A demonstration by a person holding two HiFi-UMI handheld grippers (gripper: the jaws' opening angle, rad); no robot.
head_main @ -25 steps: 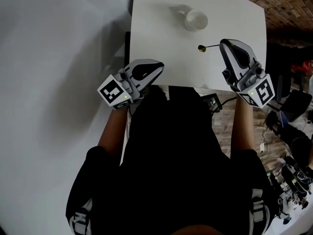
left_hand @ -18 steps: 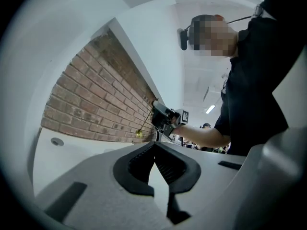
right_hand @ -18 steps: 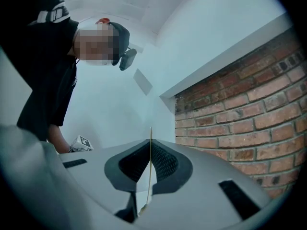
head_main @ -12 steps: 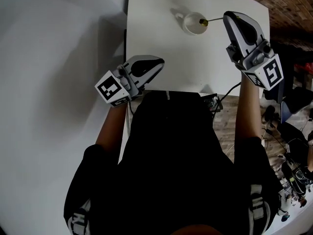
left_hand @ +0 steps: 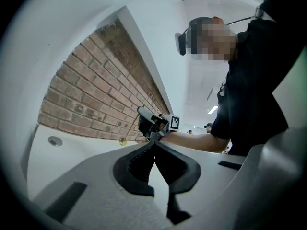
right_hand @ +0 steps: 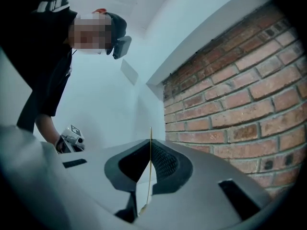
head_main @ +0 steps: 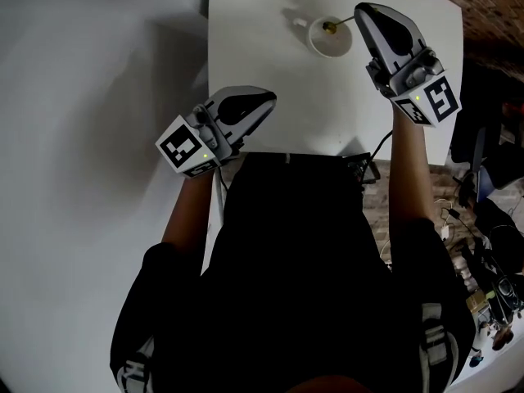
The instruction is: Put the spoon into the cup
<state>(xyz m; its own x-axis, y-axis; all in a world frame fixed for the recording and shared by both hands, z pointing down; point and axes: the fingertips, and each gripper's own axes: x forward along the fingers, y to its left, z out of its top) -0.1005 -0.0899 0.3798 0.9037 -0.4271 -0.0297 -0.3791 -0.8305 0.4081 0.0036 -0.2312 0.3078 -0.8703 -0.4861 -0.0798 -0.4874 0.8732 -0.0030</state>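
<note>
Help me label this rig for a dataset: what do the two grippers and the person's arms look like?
Both the left gripper and the right gripper are pale grey rounded shells with a black inset on top, tapering to black ribbed pads. Each carries a white cube with black square markers at its rear, beside a small green light. The person wears a black short-sleeved top.
</note>
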